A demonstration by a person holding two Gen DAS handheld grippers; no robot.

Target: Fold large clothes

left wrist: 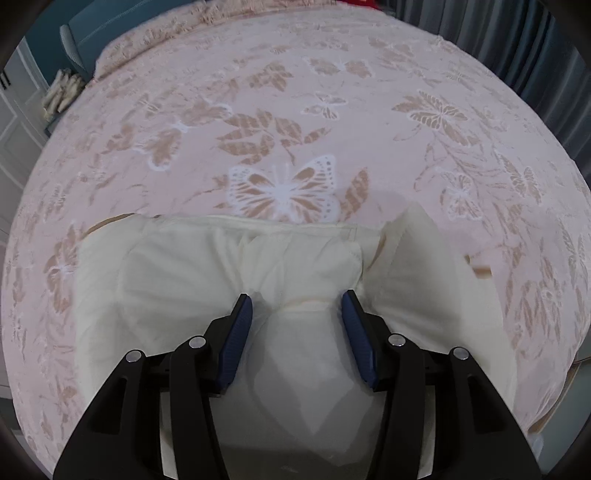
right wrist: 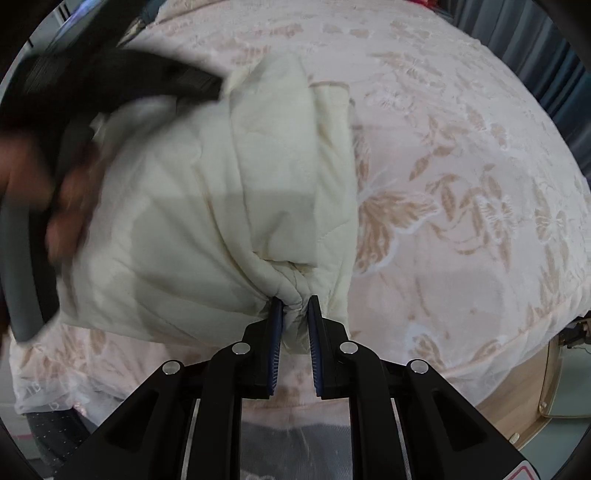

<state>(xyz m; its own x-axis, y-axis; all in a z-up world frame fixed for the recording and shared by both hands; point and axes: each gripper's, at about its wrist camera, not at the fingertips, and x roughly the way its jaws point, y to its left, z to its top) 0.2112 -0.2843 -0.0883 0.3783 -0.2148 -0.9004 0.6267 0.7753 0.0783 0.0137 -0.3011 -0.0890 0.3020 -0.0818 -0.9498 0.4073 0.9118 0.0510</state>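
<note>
A cream padded garment (left wrist: 236, 266) lies folded on a pink bedspread with butterfly print (left wrist: 295, 110). My left gripper (left wrist: 297, 299) is open, its blue pads on either side of a bulge of the cream fabric near the front edge. In the right wrist view the garment (right wrist: 207, 206) is bunched and lifted at one corner. My right gripper (right wrist: 294, 302) is shut on a pinched fold of it. The other gripper and the hand holding it (right wrist: 66, 155) show blurred at the garment's far left.
The bedspread (right wrist: 461, 184) covers the whole bed. A teal headboard (left wrist: 122, 26) and a pillow edge are at the back. Grey curtains (left wrist: 535, 62) hang at the right. A wooden bed frame edge (right wrist: 524, 398) and floor show at lower right.
</note>
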